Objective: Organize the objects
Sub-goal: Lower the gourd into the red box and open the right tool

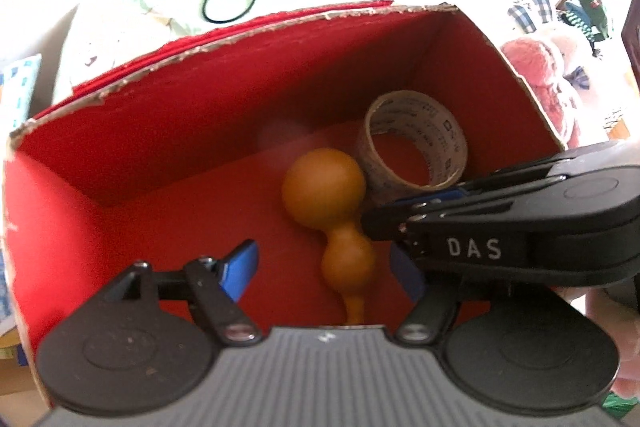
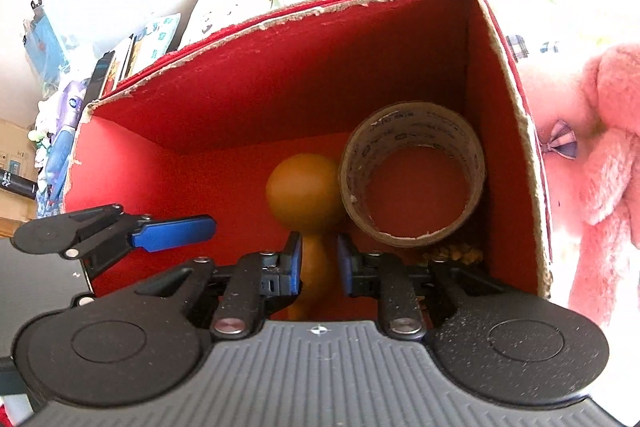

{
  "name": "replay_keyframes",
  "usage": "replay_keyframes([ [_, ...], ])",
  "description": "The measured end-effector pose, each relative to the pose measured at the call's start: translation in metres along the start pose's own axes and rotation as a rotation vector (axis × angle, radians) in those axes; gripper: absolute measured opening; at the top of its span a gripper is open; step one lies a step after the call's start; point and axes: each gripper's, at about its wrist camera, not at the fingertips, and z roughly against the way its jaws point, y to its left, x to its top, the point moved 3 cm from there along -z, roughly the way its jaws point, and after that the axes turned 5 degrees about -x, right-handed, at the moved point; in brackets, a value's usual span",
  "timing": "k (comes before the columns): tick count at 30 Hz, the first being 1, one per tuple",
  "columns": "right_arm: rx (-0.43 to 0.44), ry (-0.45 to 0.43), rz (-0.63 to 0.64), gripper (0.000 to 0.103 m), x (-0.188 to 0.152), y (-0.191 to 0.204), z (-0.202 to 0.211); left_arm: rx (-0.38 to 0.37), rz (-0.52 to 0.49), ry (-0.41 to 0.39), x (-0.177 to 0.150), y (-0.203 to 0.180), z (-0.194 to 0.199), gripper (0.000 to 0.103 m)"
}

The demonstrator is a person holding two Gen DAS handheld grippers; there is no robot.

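In the right wrist view the gourd's (image 2: pixel 304 195) lower end disappears behind the right gripper (image 2: pixel 318 263), whose body also hides the red box's (image 2: pixel 248 95) near wall. Small brownish bits (image 2: pixel 454 251) under the tape roll (image 2: pixel 412 175), by the box's right wall, are too blurred to identify. The pink plush (image 2: pixel 600 163) is cut by the right edge. In the left wrist view the right gripper covers the gourd's (image 1: pixel 328 211) right flank.

Smooth matt gourd (image 2: pixel 303 195), rough-edged cardboard box (image 2: pixel 280 75), fluffy plush toy (image 2: pixel 600 167)
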Motion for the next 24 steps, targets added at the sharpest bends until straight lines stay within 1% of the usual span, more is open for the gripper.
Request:
replay_keyframes([
  [3, -0.004, -0.015, 0.009, 0.022, -0.002, -0.001, 0.004, 0.028, 0.001, -0.01, -0.002, -0.002, 0.003, 0.072],
  [6, 0.001, -0.035, 0.005, 0.028, -0.002, -0.003, 0.009, 0.048, 0.006, -0.023, -0.004, -0.005, 0.008, 0.072],
  [11, 0.015, -0.074, 0.009, 0.028, -0.003, -0.002, 0.017, 0.119, 0.022, -0.046, -0.007, -0.01, 0.02, 0.073],
  [17, 0.014, -0.111, 0.045, 0.029, -0.007, -0.001, 0.028, 0.185, 0.073, -0.077, -0.013, -0.015, 0.031, 0.074],
  [21, 0.012, -0.128, 0.079, 0.034, -0.01, 0.0, 0.034, 0.242, 0.085, -0.089, -0.019, -0.021, 0.037, 0.075],
  [24, 0.012, -0.145, 0.087, 0.034, -0.014, 0.003, 0.034, 0.28, 0.098, -0.098, -0.022, -0.027, 0.04, 0.076],
])
